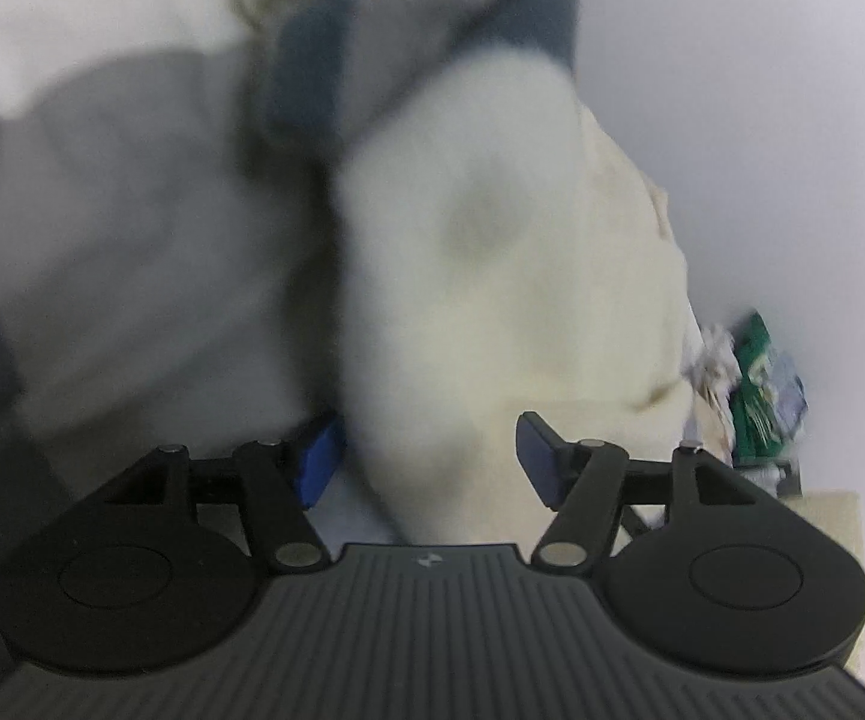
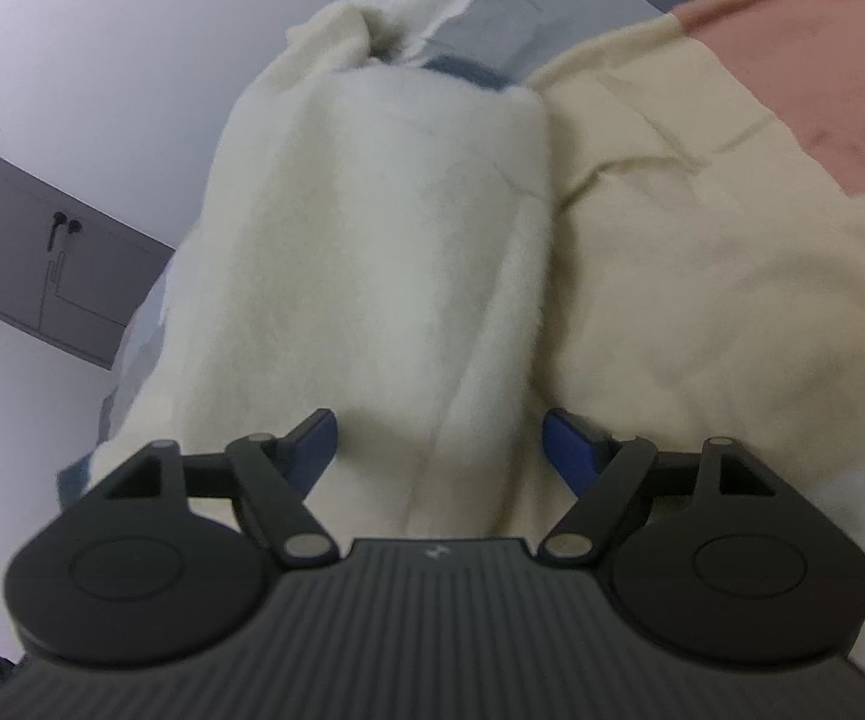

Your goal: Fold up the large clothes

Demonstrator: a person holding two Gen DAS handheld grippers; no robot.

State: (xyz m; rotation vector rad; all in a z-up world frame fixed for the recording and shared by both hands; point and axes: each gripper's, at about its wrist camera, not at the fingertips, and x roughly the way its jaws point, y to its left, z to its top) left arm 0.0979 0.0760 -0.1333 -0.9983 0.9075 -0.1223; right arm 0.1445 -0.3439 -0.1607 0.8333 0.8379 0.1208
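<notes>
Pale wall behind; a bed heaped with cloth.
We see a cream garment bunched on the bedding beside a pink sheet. Our left gripper and right gripper each stand wide, a fold of garment lying between the blue pads, unclamped.
</notes>
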